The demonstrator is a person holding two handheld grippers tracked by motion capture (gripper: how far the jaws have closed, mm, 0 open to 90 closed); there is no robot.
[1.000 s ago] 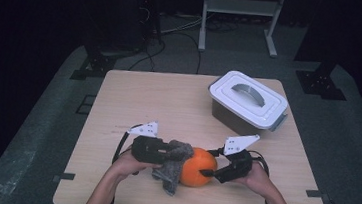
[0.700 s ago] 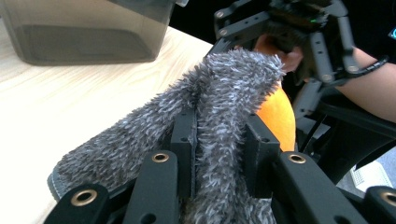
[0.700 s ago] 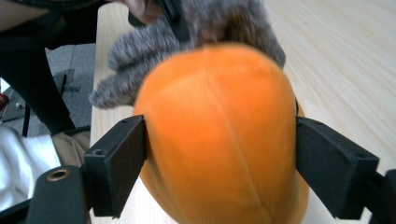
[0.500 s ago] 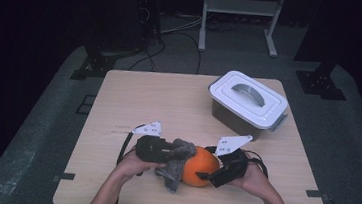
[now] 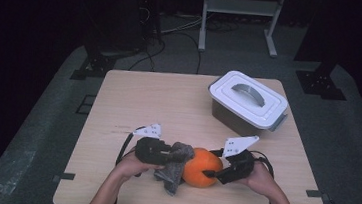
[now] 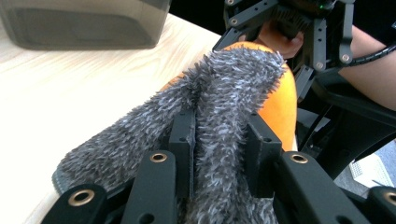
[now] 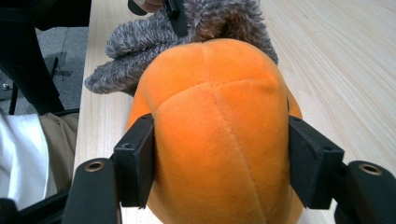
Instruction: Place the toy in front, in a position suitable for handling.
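An orange plush ball (image 5: pixel 203 167) sits near the table's front edge, with a fuzzy grey cloth (image 5: pixel 175 166) pressed against its left side. My left gripper (image 5: pixel 171 155) is shut on a fold of the grey cloth (image 6: pixel 224 116), which drapes over the orange plush ball (image 6: pixel 282 100). My right gripper (image 5: pixel 211 172) comes in from the right, its jaws clamped on both sides of the orange plush ball (image 7: pixel 219 140). The grey cloth (image 7: pixel 187 32) lies just beyond the ball in the right gripper view.
A grey bin with a white handled lid (image 5: pixel 247 103) stands at the back right of the wooden table (image 5: pixel 148 104). The person's forearms come in from the bottom. Metal stands and cables (image 5: pixel 185 32) are on the floor behind.
Both grippers have drawn slightly closer around the ball, and the right gripper has closed in on its right side. The cloth stays held against the ball.
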